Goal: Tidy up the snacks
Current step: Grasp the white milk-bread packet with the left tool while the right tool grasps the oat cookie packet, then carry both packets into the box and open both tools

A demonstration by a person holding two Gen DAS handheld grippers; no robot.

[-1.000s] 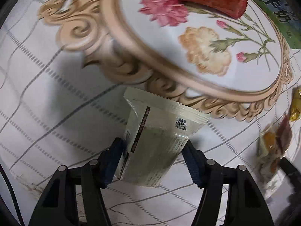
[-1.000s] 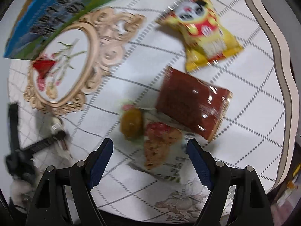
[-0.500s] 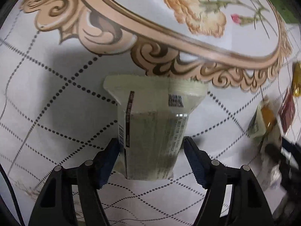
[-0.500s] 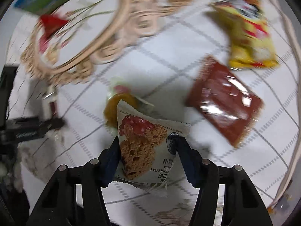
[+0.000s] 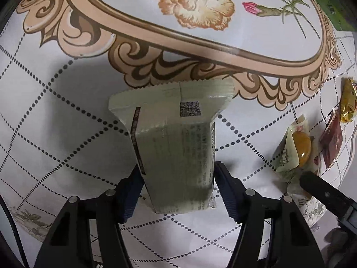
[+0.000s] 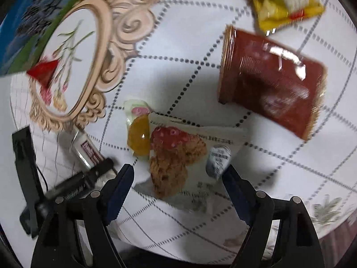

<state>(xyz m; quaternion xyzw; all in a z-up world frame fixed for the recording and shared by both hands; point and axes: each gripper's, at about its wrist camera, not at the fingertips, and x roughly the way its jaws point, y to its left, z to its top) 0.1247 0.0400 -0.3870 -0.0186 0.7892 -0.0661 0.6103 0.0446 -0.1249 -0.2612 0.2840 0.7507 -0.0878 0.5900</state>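
Over the checked surface (image 5: 55, 116) the left gripper (image 5: 176, 189) is pinching a pale green packet (image 5: 176, 147) by its lower end, fingers closing on its sides, probably carrying it toward the snack pile. On the other side, the right gripper (image 6: 178, 187) is opening its fingers around the oat cookie packet (image 6: 187, 156), pads looking clear of it, so I'd guess it's being set down beside the jelly cup (image 6: 138, 138) and brown packet (image 6: 272, 82).

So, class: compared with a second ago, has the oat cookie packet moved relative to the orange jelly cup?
Yes. The oat cookie packet now overlaps the orange jelly cup, having shifted slightly away from the right gripper, whose jaws are opening.
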